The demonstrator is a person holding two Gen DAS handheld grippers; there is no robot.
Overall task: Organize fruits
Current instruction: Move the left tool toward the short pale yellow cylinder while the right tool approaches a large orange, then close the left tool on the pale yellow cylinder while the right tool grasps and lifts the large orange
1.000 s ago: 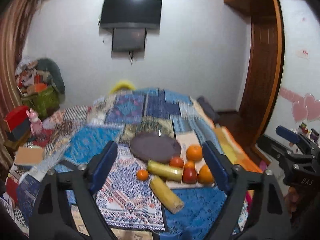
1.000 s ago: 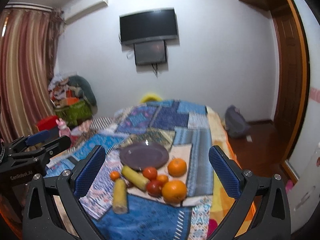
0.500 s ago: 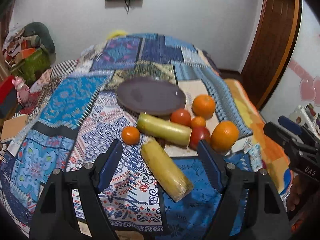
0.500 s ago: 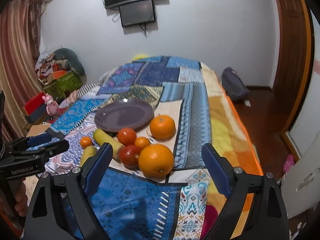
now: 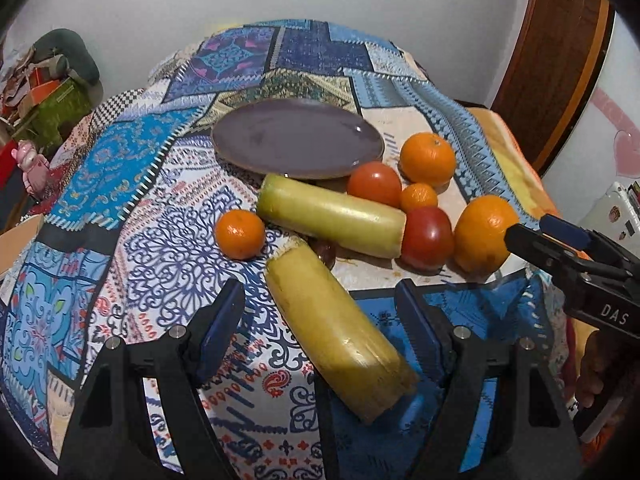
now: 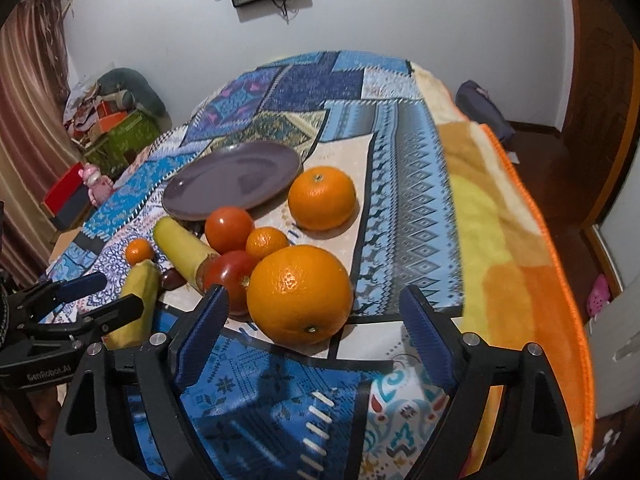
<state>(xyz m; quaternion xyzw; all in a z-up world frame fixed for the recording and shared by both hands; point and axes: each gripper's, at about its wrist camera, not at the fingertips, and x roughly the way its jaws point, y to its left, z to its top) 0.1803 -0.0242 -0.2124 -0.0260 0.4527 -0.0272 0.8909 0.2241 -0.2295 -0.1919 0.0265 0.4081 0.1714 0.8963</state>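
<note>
The left gripper point(image 5: 320, 328) hangs low over the bed point(image 5: 160, 240), its jaws standing wide on either side of the nearer yellow-green stalk piece point(image 5: 340, 336), which lies loose on the patterned quilt with neither pad pressing on it. The jaws have just been closing a little. The right gripper point(image 6: 316, 336) has also been narrowing; its jaws flank the big orange point(image 6: 300, 292) without touching it, so each hand seems lined up on its own first pick.

Behind these, the rest of the fruit sits bunched: a second stalk piece point(image 5: 332, 216), two tomatoes point(image 5: 426, 238), a small orange point(image 5: 419, 197) wedged between them, another small one point(image 5: 240, 234) off to the left, and a further large orange point(image 5: 427, 159). Crowding there leaves little finger room, which likely explains starting at the outer pieces.

Farthest, the purple plate point(image 5: 296, 140) lies bare, probably the destination. The big orange rests near the bed's front-right edge and could roll off.
</note>
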